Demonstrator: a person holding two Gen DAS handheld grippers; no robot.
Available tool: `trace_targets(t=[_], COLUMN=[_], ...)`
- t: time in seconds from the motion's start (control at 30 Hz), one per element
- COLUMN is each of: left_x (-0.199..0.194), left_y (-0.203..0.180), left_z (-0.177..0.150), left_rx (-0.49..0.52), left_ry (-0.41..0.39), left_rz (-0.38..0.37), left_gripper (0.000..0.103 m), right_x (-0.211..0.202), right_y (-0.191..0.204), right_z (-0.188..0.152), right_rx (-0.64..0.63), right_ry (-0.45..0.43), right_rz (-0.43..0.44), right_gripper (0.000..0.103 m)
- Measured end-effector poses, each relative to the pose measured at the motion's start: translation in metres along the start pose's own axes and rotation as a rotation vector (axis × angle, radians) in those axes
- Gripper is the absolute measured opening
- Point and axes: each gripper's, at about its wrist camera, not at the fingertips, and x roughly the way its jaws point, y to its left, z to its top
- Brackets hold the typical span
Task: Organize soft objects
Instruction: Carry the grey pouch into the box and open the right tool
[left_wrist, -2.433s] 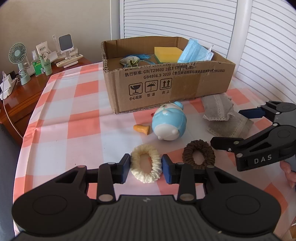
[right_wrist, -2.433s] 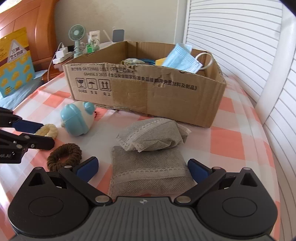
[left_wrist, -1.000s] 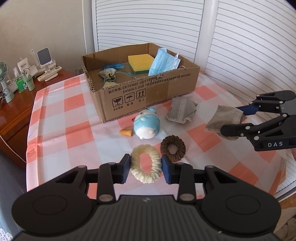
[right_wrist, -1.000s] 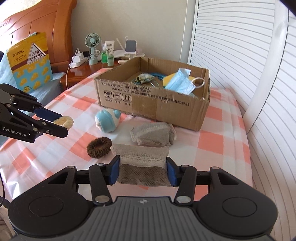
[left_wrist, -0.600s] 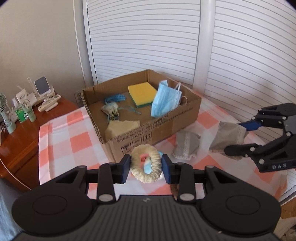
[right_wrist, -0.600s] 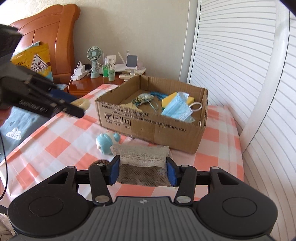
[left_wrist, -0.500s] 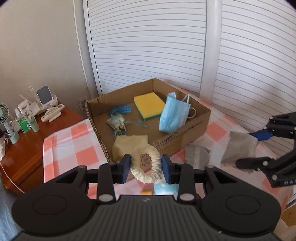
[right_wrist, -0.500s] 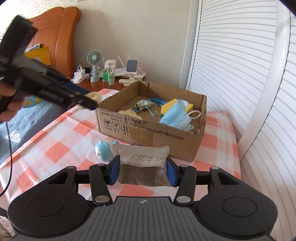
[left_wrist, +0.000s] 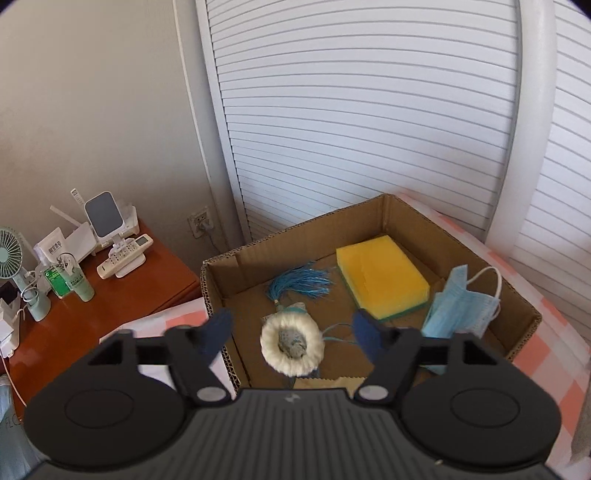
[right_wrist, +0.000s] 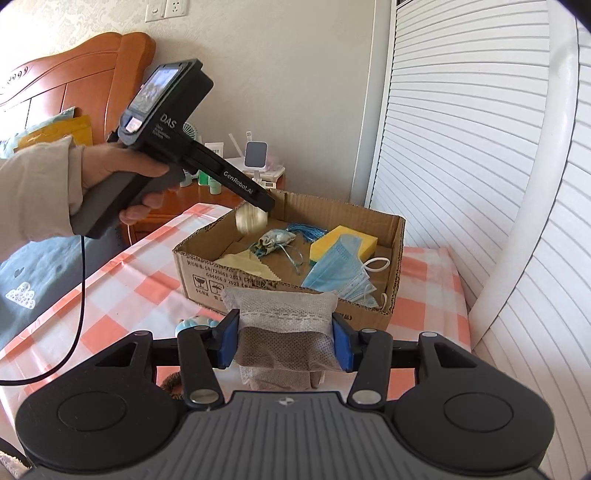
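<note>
My left gripper (left_wrist: 293, 334) hangs over the near left part of the cardboard box (left_wrist: 402, 212), its jaws opening. The cream scrunchie (left_wrist: 292, 348) is loose between the blue pads, touching neither, in the air above the box floor. In the right wrist view the same scrunchie (right_wrist: 250, 220) shows blurred just under the left gripper's fingertips (right_wrist: 264, 203). My right gripper (right_wrist: 283, 341) is shut on a grey fabric pouch (right_wrist: 280, 328), held in front of the box (right_wrist: 207, 275). Inside the box lie a yellow sponge (left_wrist: 382, 275), a blue face mask (left_wrist: 460, 308), a blue tassel sachet (left_wrist: 299, 284) and a yellow cloth (right_wrist: 243, 262).
A person's hand and beige sleeve (right_wrist: 48, 173) hold the left tool. A blue toy (right_wrist: 194, 325) and a brown scrunchie (right_wrist: 171, 384) lie on the checked tablecloth (right_wrist: 122, 291). A wooden nightstand (left_wrist: 110, 295) with a fan and bottles stands left. White shutters (left_wrist: 369, 110) back the box.
The left gripper moved over the box and its jaws sprang apart, letting go of the cream scrunchie. The right gripper rose slightly, still clamped on the grey pouch.
</note>
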Motion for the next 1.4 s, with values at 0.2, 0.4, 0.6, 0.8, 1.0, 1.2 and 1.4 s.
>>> trace_targets(t=[0.2, 0.4, 0.6, 0.8, 1.0, 1.2, 1.4], left_x=[-0.002, -0.041, -0.088, -0.126, -0.136, -0.145, -0.151], left_y=[0.006, 0.004, -0.003, -0.019, -0.029, -0.042, -0.05], left_z=[-0.007, -0.026, -0.07, -0.118, -0.131, -0.131, -0.13], left_rx=[-0.015, -0.013, -0.03, -0.09, -0.156, -0.192, -0.194], left_ry=[-0.025, -0.041, -0.044, -0.033, 0.028, 0.019, 0.009], left_rz=[0.017, 0.031, 0.115, 0.172, 0.137, 0.091, 0.099], left_gripper=[0.096, 0.102, 0.102, 0.102, 0.102, 0.102, 0.102], right_x=[0.006, 0.01, 0.017, 0.035, 0.054, 0.087, 0.119], right_y=[0.001, 0.005, 0.009, 0.009, 0.009, 0.006, 0.003], right_z=[0.004, 0.01, 0.019, 0.036, 0.057, 0.077, 0.088], right_rx=[0.003, 0.011, 0.011, 0.015, 0.023, 0.053, 0.101], right_ry=[0.005, 0.007, 0.004, 0.011, 0.006, 0.034, 0.067], right_rz=[0.005, 0.011, 0.004, 0.006, 0.003, 0.023, 0.028], right_gripper=[0.056, 0.056, 0.056, 0.056, 0.056, 0.056, 0.078])
